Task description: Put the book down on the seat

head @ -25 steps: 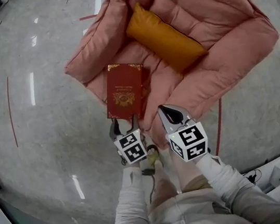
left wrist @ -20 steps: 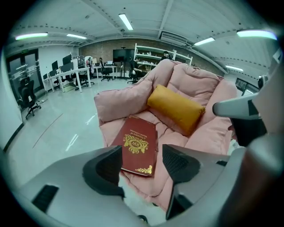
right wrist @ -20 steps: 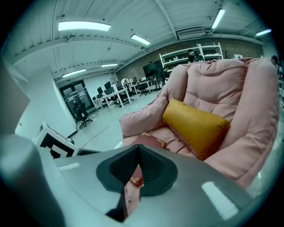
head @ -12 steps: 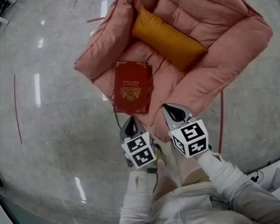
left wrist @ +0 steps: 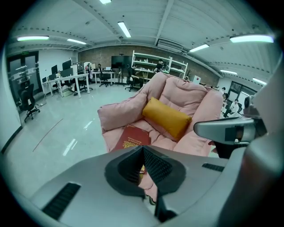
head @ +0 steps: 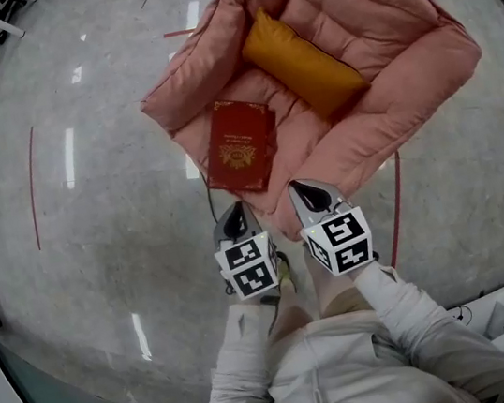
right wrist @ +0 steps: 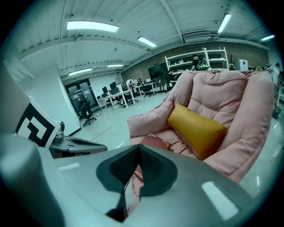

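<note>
A dark red book (head: 241, 144) with a gold emblem lies flat on the front left of the pink padded seat (head: 399, 49), beside a mustard-yellow cushion (head: 301, 62). My left gripper (head: 232, 218) hangs shut and empty a little short of the book's near edge, not touching it. To its right, my right gripper (head: 308, 192) is also shut with nothing in it, over the seat's front rim. In the left gripper view the book (left wrist: 132, 138) shows just beyond the closed jaws of the left gripper (left wrist: 143, 148). The right gripper view shows the book (right wrist: 155, 142) past the right gripper (right wrist: 138, 148).
Polished grey floor surrounds the seat, with red tape lines (head: 395, 206) and a thin cable (head: 207, 189) by its front. Office desks and chairs (left wrist: 71, 80) and white shelves (left wrist: 151, 62) stand far back. Light sleeves (head: 248, 358) fill the bottom of the head view.
The left jaws stood open at the book's near edge and have shut. Both grippers have drawn back and up from the book, which stays lying on the seat.
</note>
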The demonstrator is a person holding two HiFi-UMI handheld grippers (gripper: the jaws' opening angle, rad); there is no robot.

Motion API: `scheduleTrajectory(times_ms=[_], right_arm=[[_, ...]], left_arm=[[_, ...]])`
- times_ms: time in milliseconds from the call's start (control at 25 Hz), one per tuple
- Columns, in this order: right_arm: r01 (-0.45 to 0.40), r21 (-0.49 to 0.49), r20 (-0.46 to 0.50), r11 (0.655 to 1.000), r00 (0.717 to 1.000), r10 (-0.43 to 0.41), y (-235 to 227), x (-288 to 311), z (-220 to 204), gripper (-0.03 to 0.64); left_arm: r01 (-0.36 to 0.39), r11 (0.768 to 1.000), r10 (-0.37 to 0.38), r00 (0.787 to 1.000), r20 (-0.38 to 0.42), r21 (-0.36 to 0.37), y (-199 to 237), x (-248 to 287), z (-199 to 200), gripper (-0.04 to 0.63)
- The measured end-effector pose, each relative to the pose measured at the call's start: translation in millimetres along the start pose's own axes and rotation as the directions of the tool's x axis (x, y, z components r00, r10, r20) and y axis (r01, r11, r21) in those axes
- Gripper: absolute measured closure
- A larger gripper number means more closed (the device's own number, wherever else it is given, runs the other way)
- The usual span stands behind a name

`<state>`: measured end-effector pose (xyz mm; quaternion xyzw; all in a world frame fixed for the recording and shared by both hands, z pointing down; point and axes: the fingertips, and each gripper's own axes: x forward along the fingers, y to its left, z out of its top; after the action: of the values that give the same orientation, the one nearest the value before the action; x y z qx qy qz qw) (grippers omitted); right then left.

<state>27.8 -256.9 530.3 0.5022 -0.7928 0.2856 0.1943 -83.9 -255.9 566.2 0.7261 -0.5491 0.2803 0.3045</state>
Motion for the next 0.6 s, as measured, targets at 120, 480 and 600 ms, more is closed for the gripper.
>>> scheduleTrajectory(times_ms=[120,480,600], right_arm=[[-0.004,-0.013,-0.001,1.000,1.000,0.004,6.4,-6.1,0.2,0.618],[-0.017,-0.036,-0.003,0.999,1.000,0.017,20.0,-18.8,-1.3,0.618],[-0.021,-0.044,-0.001,0.999,1.000,0.021,22.7,-20.4,0.5,0.618]], left_arm=[[0.006,1.000,-0.006,1.000,-0.001,-0.003,1.0,-7.4,0.5,0.591],[0.002,1.000,-0.002,1.000,0.019,-0.010,4.9,-26.0,5.9,0.591],[0.005,1.000,-0.005,1.000,0.018,-0.007,3.9,-28.5,6.6,0.591]])
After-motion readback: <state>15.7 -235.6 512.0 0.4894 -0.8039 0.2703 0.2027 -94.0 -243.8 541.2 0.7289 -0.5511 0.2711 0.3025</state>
